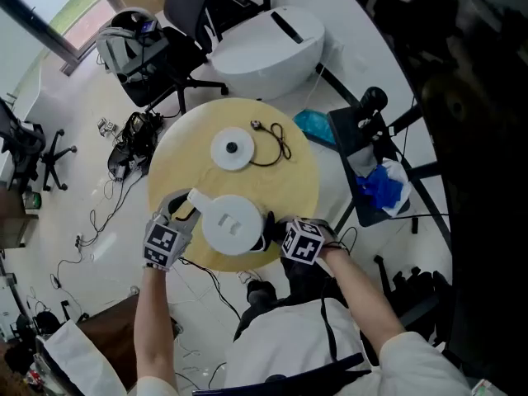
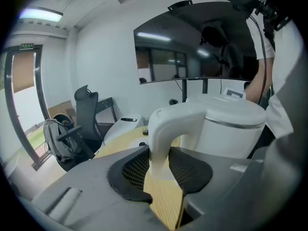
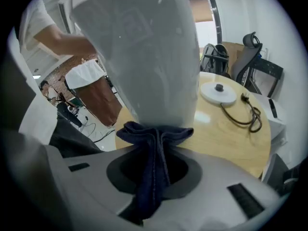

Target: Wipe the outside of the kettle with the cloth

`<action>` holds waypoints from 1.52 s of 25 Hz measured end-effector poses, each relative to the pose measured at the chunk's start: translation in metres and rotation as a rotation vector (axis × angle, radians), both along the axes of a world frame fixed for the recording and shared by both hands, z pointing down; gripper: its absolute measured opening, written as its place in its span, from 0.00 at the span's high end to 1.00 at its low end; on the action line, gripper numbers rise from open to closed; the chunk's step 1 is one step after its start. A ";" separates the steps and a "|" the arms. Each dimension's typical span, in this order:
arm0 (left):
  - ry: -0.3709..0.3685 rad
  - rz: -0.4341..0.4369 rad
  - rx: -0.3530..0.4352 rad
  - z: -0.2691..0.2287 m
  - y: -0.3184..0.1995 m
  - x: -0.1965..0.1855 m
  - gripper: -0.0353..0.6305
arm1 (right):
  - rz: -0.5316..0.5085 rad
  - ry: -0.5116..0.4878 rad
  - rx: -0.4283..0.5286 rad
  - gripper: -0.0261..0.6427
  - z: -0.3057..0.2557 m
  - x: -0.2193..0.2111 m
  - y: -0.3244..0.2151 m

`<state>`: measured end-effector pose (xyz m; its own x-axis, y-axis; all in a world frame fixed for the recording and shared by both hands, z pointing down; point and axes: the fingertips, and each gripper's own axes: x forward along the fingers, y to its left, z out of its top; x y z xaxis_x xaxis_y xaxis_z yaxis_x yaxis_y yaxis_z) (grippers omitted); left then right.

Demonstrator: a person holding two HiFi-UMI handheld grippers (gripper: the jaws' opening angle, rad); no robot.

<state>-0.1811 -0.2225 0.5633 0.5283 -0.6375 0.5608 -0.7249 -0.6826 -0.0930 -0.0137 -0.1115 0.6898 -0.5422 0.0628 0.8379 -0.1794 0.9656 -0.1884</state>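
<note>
Wiping: my right gripper [image 3: 155,148] pinches cloth [image 3: 154,129] onto kettle [image 3: 149,57], 3 o'clock.
Steadying: left gripper [image 2: 161,162] clamped on handle [image 2: 168,124].
Next: guessing, sweep around.

White kettle [image 1: 233,223] upright near table [image 1: 297,180] edge — dark blue cloth [image 3: 155,143] bunched against its side.

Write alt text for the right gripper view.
The right gripper, shut on a bunched dark blue cloth, holds it against the lower wall of a white kettle. Behind, a white round base and black cord lie on the pale wooden table.
</note>
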 end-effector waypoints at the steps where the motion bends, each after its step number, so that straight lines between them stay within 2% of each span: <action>1: -0.001 0.008 -0.002 0.000 -0.002 0.001 0.74 | 0.000 0.018 0.000 0.86 0.013 0.000 0.001; 4: 0.002 0.024 -0.009 0.002 -0.007 0.004 0.74 | 0.000 0.042 -0.004 0.86 0.036 -0.002 0.004; 6: -0.002 0.037 -0.012 0.002 -0.009 0.004 0.74 | -0.016 0.036 0.013 0.86 0.029 -0.004 0.004; 9: 0.001 0.055 -0.029 0.003 -0.009 0.004 0.74 | -0.067 0.002 0.072 0.86 -0.004 -0.006 0.005; 11: 0.019 0.060 -0.078 0.009 -0.004 0.004 0.74 | -0.093 -0.037 0.118 0.86 -0.037 -0.005 0.004; 15: 0.076 0.013 -0.127 0.013 0.012 -0.007 0.62 | -0.084 -0.110 0.203 0.86 -0.099 0.004 -0.001; 16: 0.108 -0.019 -0.137 0.012 0.020 -0.013 0.60 | -0.079 -0.116 0.224 0.86 -0.109 0.007 -0.002; 18: 0.231 -0.114 -0.168 0.003 0.036 -0.025 0.57 | -0.081 -0.106 0.268 0.86 -0.125 0.014 -0.003; 22: 0.588 -0.348 -0.248 -0.044 0.055 -0.017 0.39 | -0.107 -0.056 0.337 0.86 -0.136 0.018 -0.005; 23: 0.644 -0.379 -0.255 -0.055 0.055 -0.007 0.38 | -0.112 -0.046 0.347 0.86 -0.135 0.018 -0.005; 24: 0.657 -0.400 -0.256 -0.061 0.055 0.003 0.38 | -0.116 -0.040 0.356 0.86 -0.135 0.017 -0.004; 25: 0.630 -0.413 -0.253 -0.063 0.053 0.012 0.38 | -0.121 -0.035 0.367 0.86 -0.136 0.015 -0.004; 28: 0.470 -0.422 -0.246 -0.056 0.051 0.032 0.35 | -0.144 -0.026 0.418 0.86 -0.145 0.010 -0.003; 29: 0.438 -0.422 -0.251 -0.052 0.052 0.037 0.34 | -0.153 -0.028 0.434 0.86 -0.149 0.009 -0.004; 34: 0.410 -0.420 -0.303 -0.042 0.052 0.053 0.35 | -0.204 -0.055 0.465 0.86 -0.154 0.003 -0.009; 35: 0.406 -0.414 -0.305 -0.042 0.053 0.054 0.39 | -0.218 -0.054 0.467 0.86 -0.150 0.000 -0.010; 38: 0.398 -0.394 -0.310 -0.043 0.052 0.054 0.41 | -0.243 -0.051 0.448 0.86 -0.132 -0.009 -0.010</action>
